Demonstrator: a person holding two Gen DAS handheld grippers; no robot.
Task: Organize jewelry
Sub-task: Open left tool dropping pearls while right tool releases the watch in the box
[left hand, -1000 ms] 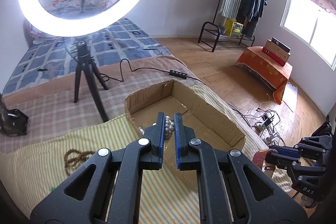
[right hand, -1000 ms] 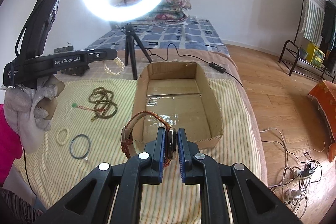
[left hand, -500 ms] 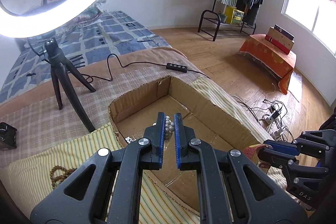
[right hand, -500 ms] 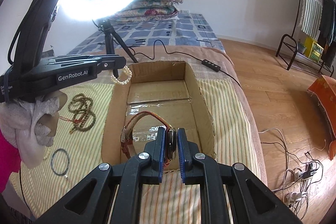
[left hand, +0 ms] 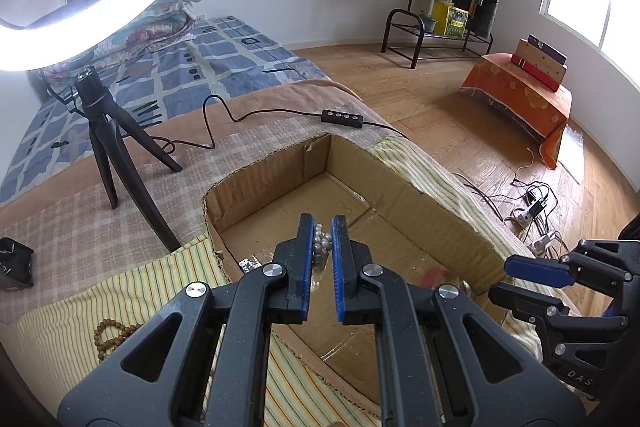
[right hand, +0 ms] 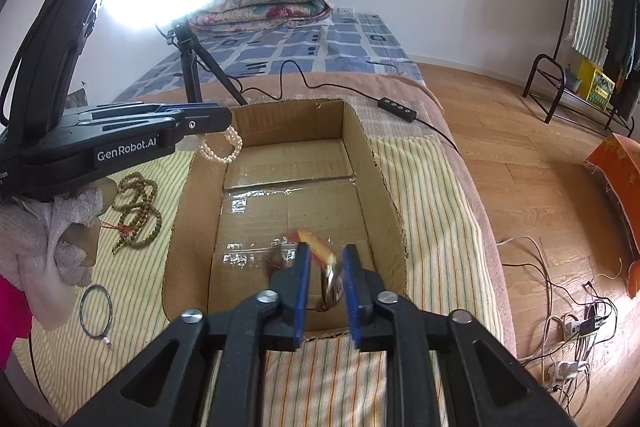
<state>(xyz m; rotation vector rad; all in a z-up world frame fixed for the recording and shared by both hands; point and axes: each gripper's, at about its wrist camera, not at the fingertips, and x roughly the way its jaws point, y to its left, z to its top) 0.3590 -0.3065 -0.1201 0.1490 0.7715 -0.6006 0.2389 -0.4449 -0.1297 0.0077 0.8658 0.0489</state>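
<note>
Both grippers lowered over box [right hand: 376, 163]; right fingers [right hand: 300, 279] opening.

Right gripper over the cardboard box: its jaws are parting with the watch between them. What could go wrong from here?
1. The watch, blurred between the opening jaws of the right gripper, drops near the front wall of the cardboard box; a strap may snag on a finger.
2. The left gripper holds the pearl bracelet near the box's far left rim; released there, it could land outside on the striped cloth.
</note>
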